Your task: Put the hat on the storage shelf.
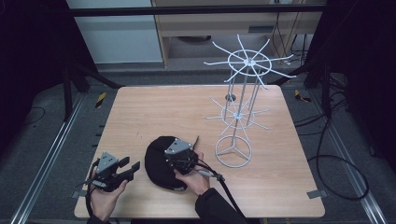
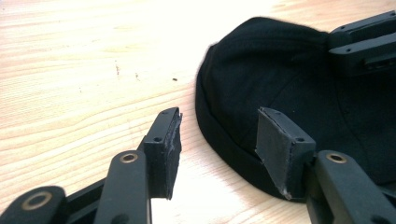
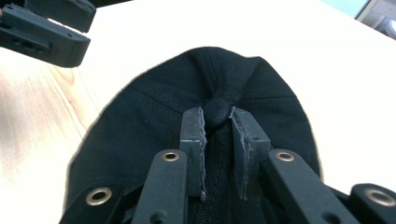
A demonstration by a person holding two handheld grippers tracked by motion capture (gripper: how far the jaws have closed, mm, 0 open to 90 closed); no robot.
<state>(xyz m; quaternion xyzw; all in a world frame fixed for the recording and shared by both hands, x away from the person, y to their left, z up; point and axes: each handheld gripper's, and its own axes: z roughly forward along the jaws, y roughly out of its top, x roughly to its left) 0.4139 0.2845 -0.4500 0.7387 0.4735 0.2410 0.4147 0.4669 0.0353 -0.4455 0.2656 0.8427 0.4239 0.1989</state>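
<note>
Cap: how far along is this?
Early. Done: the right gripper is pinched on the crown of the black cap, which lies on the table. In hand: the left gripper, jaws open, sits at the cap's rim. Probably left: lifting the cap onto the bare white wire rack.

Both grippers [image 1: 127, 169] are black with brass rivets, grey pads, grey plates, apparently a dark sleeve [image 1: 212, 207].

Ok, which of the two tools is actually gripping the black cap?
The right tool: its pads pinch a fold of the black cap just below the crown button. The left tool stands open beside the cap's rim, clamping nothing.
</note>
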